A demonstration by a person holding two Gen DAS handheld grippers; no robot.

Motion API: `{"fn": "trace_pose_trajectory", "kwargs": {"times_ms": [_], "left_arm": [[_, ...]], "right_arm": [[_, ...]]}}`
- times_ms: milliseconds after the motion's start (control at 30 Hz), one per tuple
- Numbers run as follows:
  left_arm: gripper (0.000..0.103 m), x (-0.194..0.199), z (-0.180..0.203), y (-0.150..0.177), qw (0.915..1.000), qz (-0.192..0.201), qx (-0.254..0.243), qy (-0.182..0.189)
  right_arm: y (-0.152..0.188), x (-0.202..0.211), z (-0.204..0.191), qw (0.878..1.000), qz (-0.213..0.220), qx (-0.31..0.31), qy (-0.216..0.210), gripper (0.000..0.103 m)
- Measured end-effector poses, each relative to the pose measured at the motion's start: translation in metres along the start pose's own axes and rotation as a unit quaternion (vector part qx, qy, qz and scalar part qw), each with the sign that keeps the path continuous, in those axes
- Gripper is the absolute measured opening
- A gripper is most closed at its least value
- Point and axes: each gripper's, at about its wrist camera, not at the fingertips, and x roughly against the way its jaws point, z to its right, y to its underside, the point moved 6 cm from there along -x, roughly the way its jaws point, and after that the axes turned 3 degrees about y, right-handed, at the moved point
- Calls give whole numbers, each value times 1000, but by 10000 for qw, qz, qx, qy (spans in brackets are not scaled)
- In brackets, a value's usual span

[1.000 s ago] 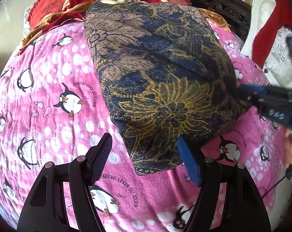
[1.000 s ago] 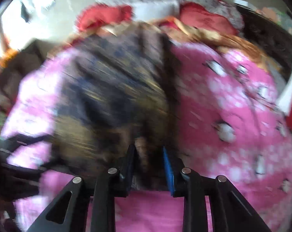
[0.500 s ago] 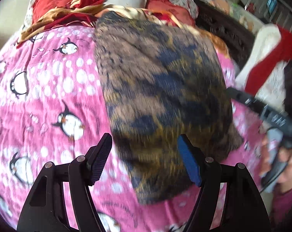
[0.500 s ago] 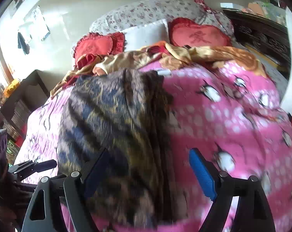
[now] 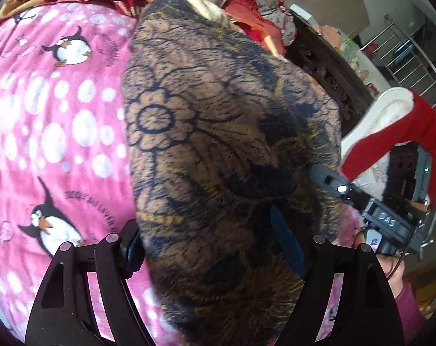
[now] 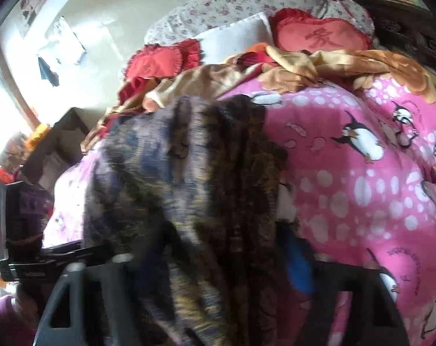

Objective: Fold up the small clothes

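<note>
Both the left gripper [image 5: 209, 248] and right gripper [image 6: 209, 271] are spreading wide around the soft, floppy floral cloth [image 5: 226, 155], looking best pinched at its near corners.

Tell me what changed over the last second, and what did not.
Both grippers moved forward over the near end of the dark floral garment. The right gripper, shut on the cloth's edge a second ago, opened its jaws and now straddles it. The left gripper stayed open, cloth now between its jaws. The garment stayed folded lengthwise on the pink penguin blanket.
</note>
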Motion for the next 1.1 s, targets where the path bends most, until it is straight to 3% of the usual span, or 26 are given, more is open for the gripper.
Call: {"fn": "trace_pose_trajectory", "kwargs": {"times_ms": [33, 100, 200, 367, 567, 700, 767, 800, 833, 967, 1100], "left_arm": [[61, 2, 2, -1, 10000, -13, 39, 45], [38, 8, 0, -5, 10000, -18, 71, 54], [27, 30, 2, -4, 9999, -26, 1, 140], [27, 88, 10, 15, 9994, -133, -306, -54], [27, 151, -8, 74, 9971, -554, -240, -471], [32, 148, -41, 115, 9886, -899, -91, -1201], [37, 150, -51, 128, 9861, -809, -47, -1452], [37, 155, -50, 130, 9873, -702, -12, -1423], [37, 163, -48, 130, 9880, -565, 47, -1437], [37, 189, -41, 141, 9833, -29, -65, -1818], [41, 184, -32, 151, 9783, 18, -311, -2050]], "right_arm": [[0, 0, -3, 9999, -84, -46, -125, 40], [1, 4, -7, 9997, -156, -124, -128, 29], [-1, 19, -20, 9994, -163, -154, -277, 25], [6, 53, -59, 9966, -308, -225, -723, 24], [55, 71, -110, 9906, -815, -264, -1064, 24], [110, 47, -125, 9898, -1263, 32, -657, 38], [128, 39, -117, 9898, -1404, 129, -182, 40], [126, 42, -114, 9913, -1308, 97, -141, 51], [122, 47, -111, 9929, -1184, -13, -135, 55], [88, 64, -109, 9976, -585, -313, -195, 55], [75, 31, -120, 9971, -749, -150, -59, 51]]}}
